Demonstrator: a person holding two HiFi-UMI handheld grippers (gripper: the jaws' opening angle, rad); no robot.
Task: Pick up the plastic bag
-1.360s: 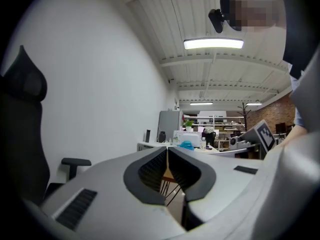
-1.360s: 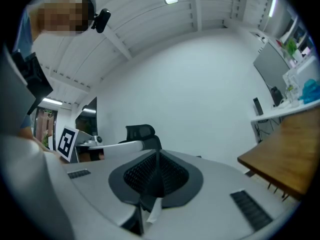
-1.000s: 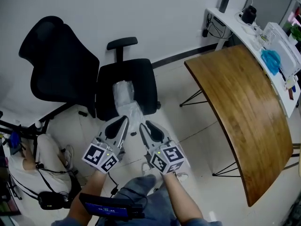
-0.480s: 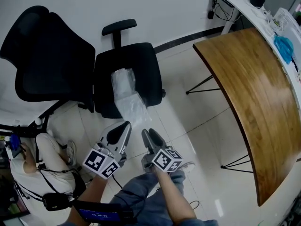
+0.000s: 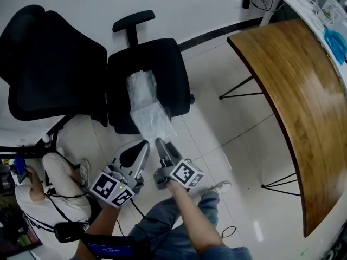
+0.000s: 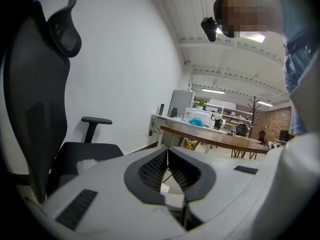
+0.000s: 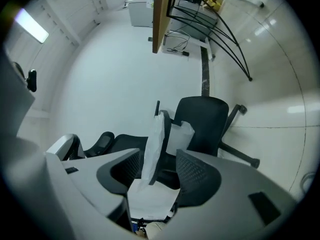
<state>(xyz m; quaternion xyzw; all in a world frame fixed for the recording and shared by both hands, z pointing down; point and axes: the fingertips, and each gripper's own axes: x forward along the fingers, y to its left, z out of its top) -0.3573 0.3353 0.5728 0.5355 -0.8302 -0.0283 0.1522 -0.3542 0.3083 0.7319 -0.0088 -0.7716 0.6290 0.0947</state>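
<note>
Head view — plastic bag (image 5: 145, 106) on black chair (image 5: 174, 69)

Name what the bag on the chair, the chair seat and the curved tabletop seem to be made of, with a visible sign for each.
Bag: thin translucent plastic film, glossy; it is crinkled and catches whitish highlights.
Chair seat: probably black fabric or mesh, matte; it shows no shine, and the weave is too small to tell.
Tabletop: wood or wood veneer, smooth and lacquered; it has brown grain streaks and a soft sheen.
</note>
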